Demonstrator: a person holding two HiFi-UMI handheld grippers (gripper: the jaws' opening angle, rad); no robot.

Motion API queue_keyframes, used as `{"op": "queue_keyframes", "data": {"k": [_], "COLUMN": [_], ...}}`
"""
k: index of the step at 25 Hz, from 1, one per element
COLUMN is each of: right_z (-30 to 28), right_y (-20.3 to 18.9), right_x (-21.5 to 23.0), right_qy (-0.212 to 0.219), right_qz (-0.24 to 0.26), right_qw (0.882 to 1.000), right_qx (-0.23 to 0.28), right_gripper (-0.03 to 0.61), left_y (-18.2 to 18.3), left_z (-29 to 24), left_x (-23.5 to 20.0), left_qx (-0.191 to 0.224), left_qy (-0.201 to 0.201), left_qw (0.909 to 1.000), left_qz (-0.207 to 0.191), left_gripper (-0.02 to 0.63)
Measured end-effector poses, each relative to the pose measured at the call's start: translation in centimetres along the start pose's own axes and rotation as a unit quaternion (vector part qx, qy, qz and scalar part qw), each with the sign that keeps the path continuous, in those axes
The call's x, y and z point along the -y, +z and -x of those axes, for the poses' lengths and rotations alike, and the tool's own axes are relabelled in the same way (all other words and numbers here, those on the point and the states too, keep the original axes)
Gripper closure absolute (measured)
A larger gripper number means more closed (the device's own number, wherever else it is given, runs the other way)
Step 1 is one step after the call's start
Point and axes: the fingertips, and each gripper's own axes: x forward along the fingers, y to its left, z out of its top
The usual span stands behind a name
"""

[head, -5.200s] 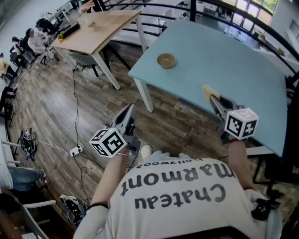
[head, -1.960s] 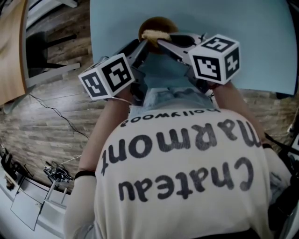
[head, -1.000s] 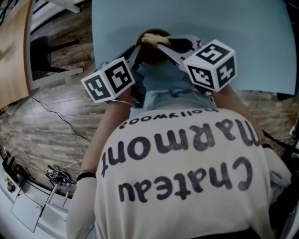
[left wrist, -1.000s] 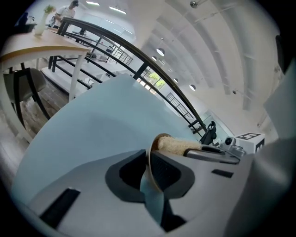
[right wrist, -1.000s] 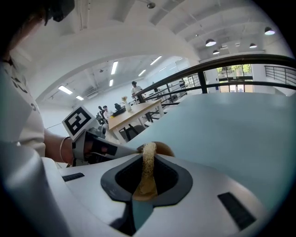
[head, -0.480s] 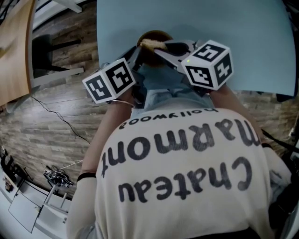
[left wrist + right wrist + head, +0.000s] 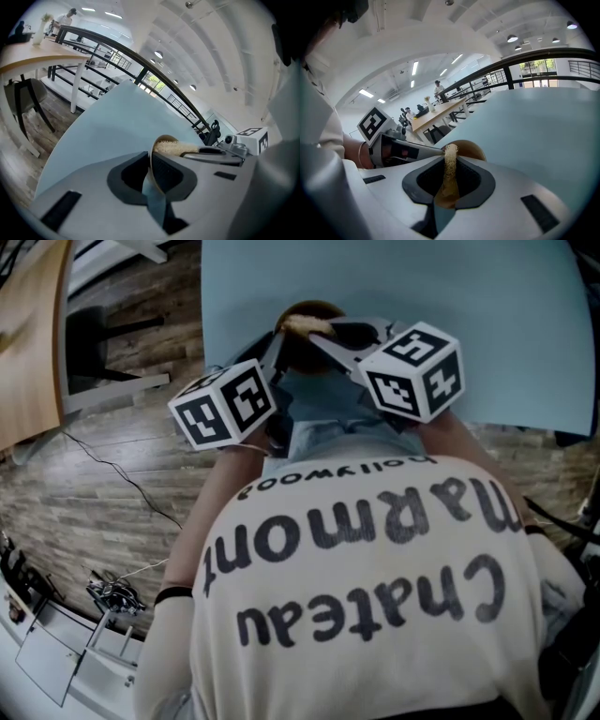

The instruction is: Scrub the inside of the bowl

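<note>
Bowl (image 7: 317,309) is sitting on the pale blue table (image 7: 450,287), near its front edge. Left gripper (image 7: 151,174) jaws, having just been closing, are pinching the bowl's near rim, with only a narrow gap left. Right gripper (image 7: 448,176) is clamping a tan scrub pad (image 7: 450,154) edge-on, its tip reaching over the bowl. In the head view, the person's shirt (image 7: 356,596) and the marker cubes (image 7: 414,368) are blocking most of both jaws. A wooden table (image 7: 23,343) is standing off left, and a cable (image 7: 122,474) is trailing across the plank floor (image 7: 84,521).

Pale blue table (image 7: 487,324), brown bowl (image 7: 317,308) on it near the front edge
</note>
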Motion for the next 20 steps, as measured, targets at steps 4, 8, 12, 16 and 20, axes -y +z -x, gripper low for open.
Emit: {"op": "queue_keyframes", "data": {"k": [4,8,12,16,20], "right_z": [0.1,0.5,0.8,0.8,0.9], "right_y": [0.4,0.8,1.4,1.5,1.2], "right_x": [0.8,1.8,2.8,3.5,3.8], "right_qy": [-0.01,-0.02,-0.033,-0.04,-0.04], "right_qz": [-0.014,-0.023,-0.041,-0.055,-0.066], "right_qw": [1.0,0.999,0.998,0.997,0.996], "right_qx": [0.01,0.019,0.031,0.037,0.039], "right_gripper": [0.512,0.512,0.512,0.512,0.512], "left_y": [0.4,1.0,1.9,2.9,3.2], "left_z": [0.2,0.3,0.8,1.3,1.5], "left_x": [-0.2,-0.1,0.0,0.1,0.5], "left_qx": [0.004,0.008,0.022,0.043,0.053], "left_qy": [0.013,0.021,0.03,0.033,0.035], "left_qw": [0.9993,0.9982,0.9959,0.9928,0.9901], "left_qz": [-0.034,-0.055,-0.083,-0.107,-0.125], "left_gripper": [0.586,0.586,0.586,0.584,0.583]}}
